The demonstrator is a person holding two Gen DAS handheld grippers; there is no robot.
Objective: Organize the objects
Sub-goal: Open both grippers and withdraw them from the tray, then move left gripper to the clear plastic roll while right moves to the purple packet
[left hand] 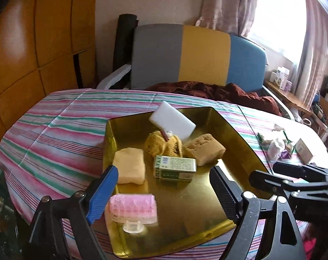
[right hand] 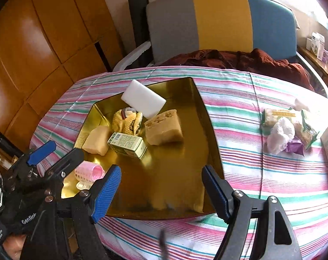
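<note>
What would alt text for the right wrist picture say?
A gold tray on a striped cloth holds sponges, a white block, a green box and a pink roller. The open right gripper hovers over it.

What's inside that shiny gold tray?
Inside the gold metal tray: white foam block, yellow knitted bundle, brown sponge, pale sponge, green carton, pink hair roller. Anything underneath stays hidden.

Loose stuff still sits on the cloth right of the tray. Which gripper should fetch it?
Right, probably. The right gripper is open, empty, over the tray's near edge, with the wrappers on its right. The left gripper is open over the pink roller at the tray's far side.
</note>
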